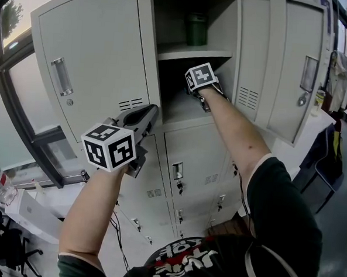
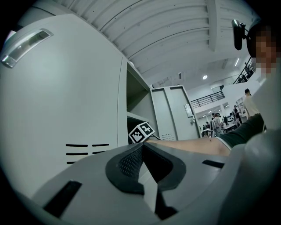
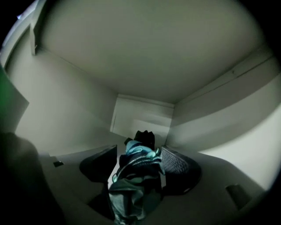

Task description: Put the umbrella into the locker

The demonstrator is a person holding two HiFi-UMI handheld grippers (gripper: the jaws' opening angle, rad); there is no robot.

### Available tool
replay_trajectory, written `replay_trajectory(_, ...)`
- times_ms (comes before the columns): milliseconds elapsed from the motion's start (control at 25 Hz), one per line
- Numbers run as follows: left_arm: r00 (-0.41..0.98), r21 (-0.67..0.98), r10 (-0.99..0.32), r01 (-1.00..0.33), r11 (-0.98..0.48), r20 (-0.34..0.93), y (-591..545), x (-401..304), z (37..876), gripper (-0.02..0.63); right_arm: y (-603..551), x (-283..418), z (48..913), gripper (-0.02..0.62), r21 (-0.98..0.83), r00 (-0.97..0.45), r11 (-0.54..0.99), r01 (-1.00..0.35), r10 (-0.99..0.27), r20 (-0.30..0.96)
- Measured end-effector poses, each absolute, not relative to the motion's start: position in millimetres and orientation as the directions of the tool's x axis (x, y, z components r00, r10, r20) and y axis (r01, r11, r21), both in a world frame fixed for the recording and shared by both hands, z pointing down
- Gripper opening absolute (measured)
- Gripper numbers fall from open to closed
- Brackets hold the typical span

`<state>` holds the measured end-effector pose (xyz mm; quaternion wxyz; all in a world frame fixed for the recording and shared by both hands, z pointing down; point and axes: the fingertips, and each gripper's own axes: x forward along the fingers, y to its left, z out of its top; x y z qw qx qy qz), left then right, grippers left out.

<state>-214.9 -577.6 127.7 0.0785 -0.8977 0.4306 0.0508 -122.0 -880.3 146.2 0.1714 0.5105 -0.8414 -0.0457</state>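
Observation:
The folded umbrella (image 3: 135, 176), dark with teal patches, lies lengthwise between the jaws of my right gripper (image 3: 138, 151) inside the open locker compartment (image 1: 181, 109). The right pad touches its side, but a light gap shows at the left pad, so the jaws stand open around it. In the head view my right gripper (image 1: 206, 99) reaches under the shelf, its tips hidden in the dark. My left gripper (image 1: 151, 111) is shut and empty, held against the edge of the closed left door (image 1: 90, 59), below its vent slots (image 2: 88, 149).
The compartment's door (image 1: 295, 66) hangs open to the right. A dark green container (image 1: 196, 28) stands on the shelf above. Smaller lockers (image 1: 183, 165) sit below. A window frame (image 1: 22, 114) runs at the left, and people stand far off in the hall (image 2: 219, 123).

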Motion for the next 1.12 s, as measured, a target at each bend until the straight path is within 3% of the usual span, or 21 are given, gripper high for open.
replay_trajectory(520, 0.612, -0.102, -0.773, -0.791, -0.604, -0.17, -566, -225, 126, 0.009, -841, -128, 126, 0.311, 0.257, -0.459, 0.488, -0.834, -0.873, 0.166)
replay_trajectory(1120, 0.589, -0.093, -0.784, -0.807, -0.583, -0.197, -547, -243, 130, 0.009, -685, -135, 107, 0.308, 0.24, -0.693, 0.677, -0.696, -0.721, 0.024)
